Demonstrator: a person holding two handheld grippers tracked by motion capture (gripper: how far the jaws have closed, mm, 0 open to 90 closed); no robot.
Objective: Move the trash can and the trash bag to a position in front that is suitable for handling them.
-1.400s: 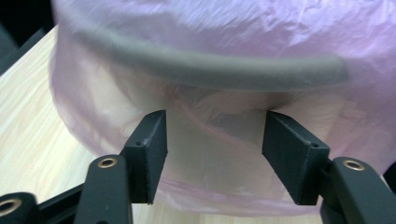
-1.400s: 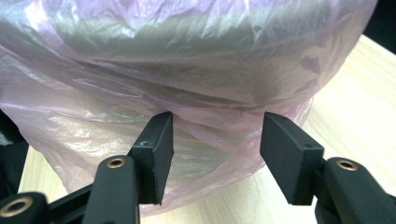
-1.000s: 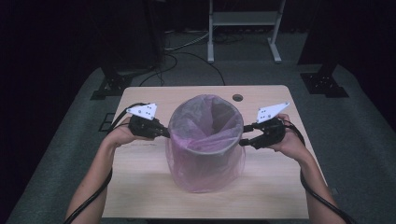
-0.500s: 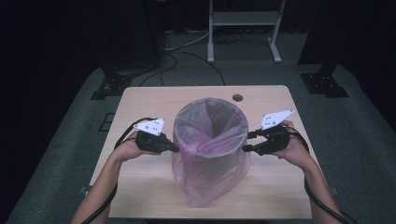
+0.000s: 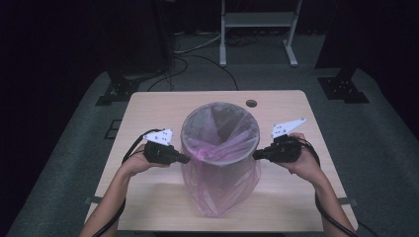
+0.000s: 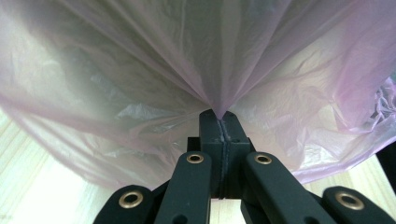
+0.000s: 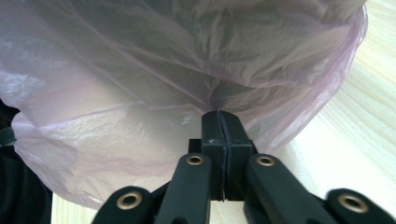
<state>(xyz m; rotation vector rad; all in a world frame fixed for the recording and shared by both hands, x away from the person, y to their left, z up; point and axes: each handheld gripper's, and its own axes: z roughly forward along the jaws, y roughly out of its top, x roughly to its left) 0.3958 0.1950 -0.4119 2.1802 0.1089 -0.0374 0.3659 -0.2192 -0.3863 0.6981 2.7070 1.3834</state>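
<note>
The table [image 5: 148, 118] carries one big thing: a round bin [image 5: 220, 148] standing upright near the middle, its long axis vertical, draped in a pink bag [image 5: 222, 190] whose film hangs down the outside of the wall toward the person's edge and also lines the inside. A small dark disc [image 5: 251, 103] lies on the far side of the bin, apart from it.

What the coming move turns on is the line between the two grips — it runs straight across the bin's mouth, level with the rim. The left gripper [image 5: 184, 159] sits at the bin's left flank, the right gripper [image 5: 257, 155] at its right flank, each pointing inward at the bin, so neither hand is nearer; they mirror each other.

In the left gripper view the jaws are pressed together with a pinch of the pink bag [image 6: 219, 105] gathered into a point between the tips, pleats fanning up and away from it. In the right gripper view the jaws are likewise closed on the pink bag [image 7: 217, 105], the film bunched at the tips.

Judging from this, the film's hem must travel along the bin's vertical axis, and both grips would have to move evenly — one side leading would skew the bag on the rim.
</note>
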